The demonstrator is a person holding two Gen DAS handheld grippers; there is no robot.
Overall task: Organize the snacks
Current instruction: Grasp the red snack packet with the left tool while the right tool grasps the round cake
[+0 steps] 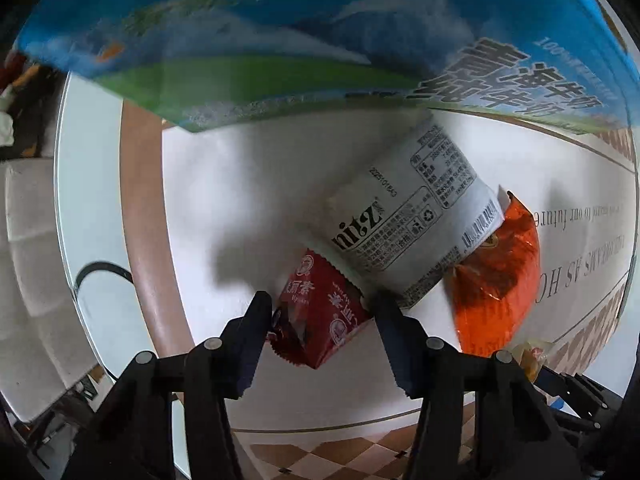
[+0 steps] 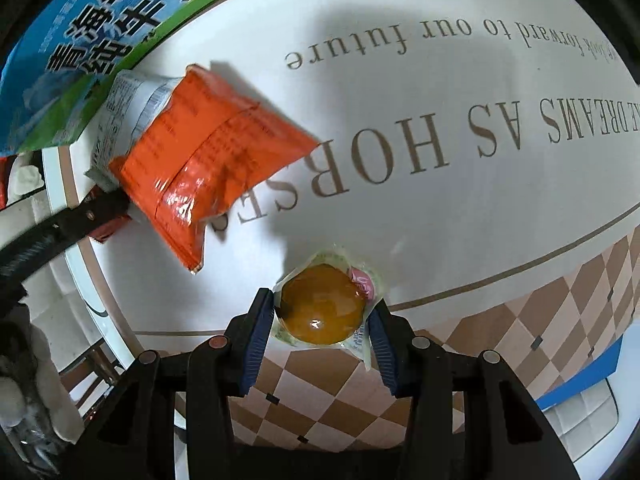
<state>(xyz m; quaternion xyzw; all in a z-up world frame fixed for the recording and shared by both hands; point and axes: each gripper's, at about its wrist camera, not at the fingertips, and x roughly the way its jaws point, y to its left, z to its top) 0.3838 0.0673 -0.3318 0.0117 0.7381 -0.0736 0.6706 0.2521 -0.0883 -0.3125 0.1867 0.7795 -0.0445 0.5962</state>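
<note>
Snacks, 4 items on the worktop. Left hand-held gripper: clamped across red packet, long axis running away under white packet; orange packet just beside. Right hand-held gripper: clamped on sealed amber round snack. Blue-green carton beyond.
</note>
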